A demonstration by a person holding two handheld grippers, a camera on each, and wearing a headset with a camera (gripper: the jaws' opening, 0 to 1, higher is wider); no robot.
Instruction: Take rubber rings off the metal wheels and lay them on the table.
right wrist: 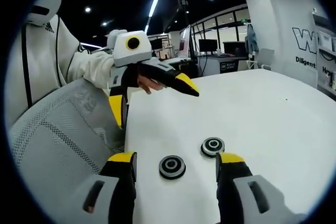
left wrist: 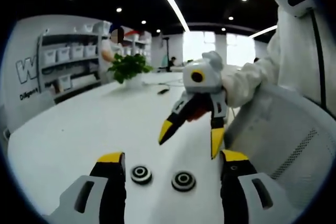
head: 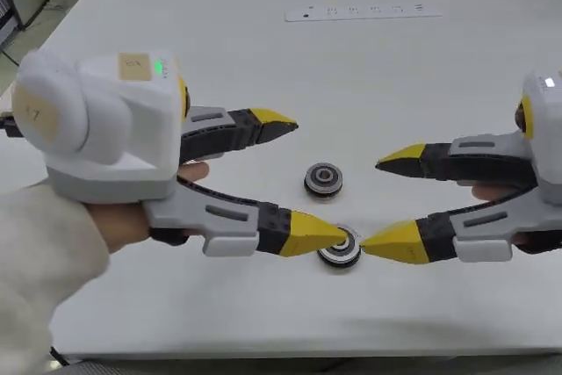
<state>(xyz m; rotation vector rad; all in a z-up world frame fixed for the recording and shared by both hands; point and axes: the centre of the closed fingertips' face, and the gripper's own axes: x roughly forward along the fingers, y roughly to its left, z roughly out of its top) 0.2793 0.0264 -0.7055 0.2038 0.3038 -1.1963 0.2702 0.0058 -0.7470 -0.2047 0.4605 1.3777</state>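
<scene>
Two small round metal wheels (head: 323, 179), ringed in dark rubber, lie flat on the smooth white bench (head: 263, 41). The nearer wheel (head: 340, 249) sits between two pointed yellow fingertips, seemingly touching both. The left gripper (left wrist: 171, 157) and right gripper (head: 371, 202) have their fingers spread wide.

two metal wheels (head: 323, 179) (head: 339, 249) with black rubber rings, flat on white table (head: 369, 68), apart

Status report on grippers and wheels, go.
Both open: left gripper, right gripper, facing. Lower tips flank near wheel; far wheel free, rings on. Far back, power strip.
</scene>
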